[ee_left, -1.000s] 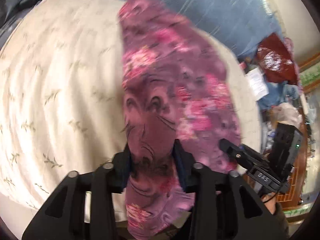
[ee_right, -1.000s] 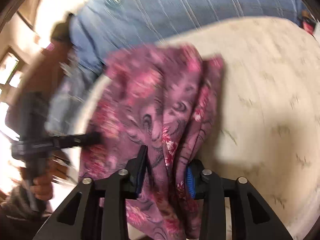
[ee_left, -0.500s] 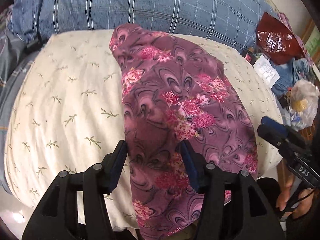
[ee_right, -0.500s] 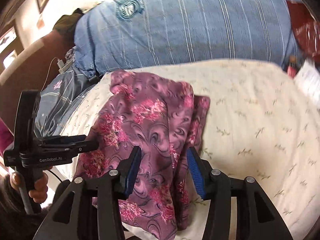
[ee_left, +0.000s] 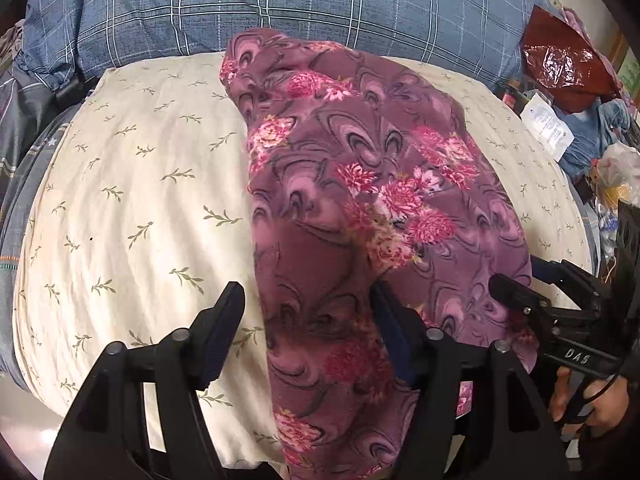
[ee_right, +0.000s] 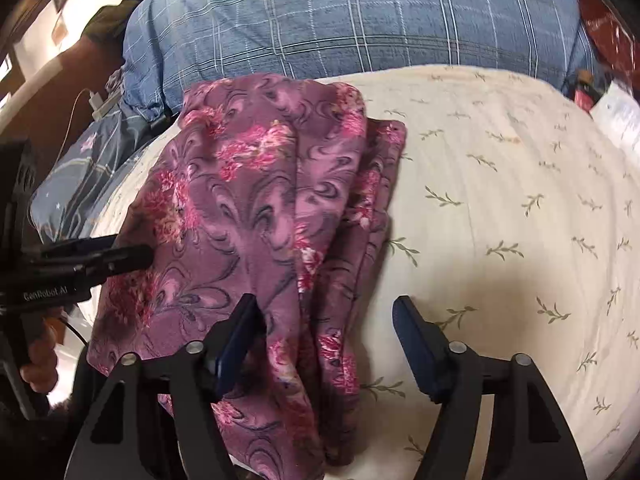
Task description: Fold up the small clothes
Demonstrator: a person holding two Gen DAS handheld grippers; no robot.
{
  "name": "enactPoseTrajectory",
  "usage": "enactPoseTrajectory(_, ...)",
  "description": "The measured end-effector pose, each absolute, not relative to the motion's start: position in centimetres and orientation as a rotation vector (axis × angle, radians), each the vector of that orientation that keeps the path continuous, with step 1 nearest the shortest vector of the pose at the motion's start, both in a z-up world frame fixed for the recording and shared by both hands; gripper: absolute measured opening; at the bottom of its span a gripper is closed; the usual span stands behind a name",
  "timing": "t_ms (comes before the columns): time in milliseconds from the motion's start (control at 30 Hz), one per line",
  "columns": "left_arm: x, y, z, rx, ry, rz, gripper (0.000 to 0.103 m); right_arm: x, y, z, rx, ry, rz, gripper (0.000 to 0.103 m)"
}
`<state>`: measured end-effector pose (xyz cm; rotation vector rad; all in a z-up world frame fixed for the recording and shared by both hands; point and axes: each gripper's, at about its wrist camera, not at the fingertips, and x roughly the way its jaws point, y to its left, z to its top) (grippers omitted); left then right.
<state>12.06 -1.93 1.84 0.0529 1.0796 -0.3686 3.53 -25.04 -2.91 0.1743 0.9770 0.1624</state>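
While both jaws are opening, left tool [ee_left: 308,316] and right tool [ee_right: 326,322] release the garment [ee_left: 360,208] | garment: folded on the cushion [ee_left: 132,184], near edge overhanging | risk: withdrawing tools snag cloth, undoing the fold

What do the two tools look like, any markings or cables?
Both are matte black frames with silver screws and dark blue pads. The left tool reads "GenRobot.AI", with a thin black cable by its handle; the right tool is marked "DAS".
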Motion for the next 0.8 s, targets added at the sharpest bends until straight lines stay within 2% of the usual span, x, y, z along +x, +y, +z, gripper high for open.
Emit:
enactPoseTrajectory(100, 12.2, -1.2, 2.2, 0.04, 1.077, -0.363, 0.065, 3.4, -25.0, -2.8, 0.162, 0.985, 0.149, 0.076)
enactPoseTrajectory(200, 12.8, 0.5, 2.7, -0.027, 1.082, -0.358, 0.065, 3.3, -25.0, -2.3, 0.148, 0.993, 0.14, 0.076)
enactPoseTrajectory(367, 15.4, 2.2, 4.3, -0.191, 1.083, -0.361, 0.066, 5.1, -27.2, 0.6, 0.325, 0.913, 0.161, 0.077)
enactPoseTrajectory(567, 20.7, 0.1, 4.5, -0.187, 1.111, -0.331, 0.066, 11.8, -28.4, 1.1, 0.48, 0.874, 0.175, 0.076)
enactPoseTrajectory(600, 21.5, -0.1, 4.3, -0.189, 1.119, -0.324, 0.066, 12.8, -28.3, 0.6, 0.507, 0.886, 0.181, 0.072)
enactPoseTrajectory(667, 23.3, -0.5, 3.8, -0.208, 1.138, -0.317, 0.066, 14.9, -28.2, -0.9, 0.545, 0.92, 0.185, 0.057)
enactPoseTrajectory(700, 24.1, -0.8, 3.6, -0.213, 1.149, -0.31, 0.066, 15.8, -28.2, -1.5, 0.557, 0.937, 0.198, 0.037)
enactPoseTrajectory(733, 24.9, -1.1, 3.4, -0.213, 1.159, -0.304, 0.066, 16.7, -27.9, -2.2, 0.564, 0.963, 0.225, 0.01)
enactPoseTrajectory(800, 26.6, -1.9, 3.4, -0.191, 1.152, -0.295, 0.066, 16.8, -27.8, -1.7, 0.574, 0.912, 0.272, 0.01)
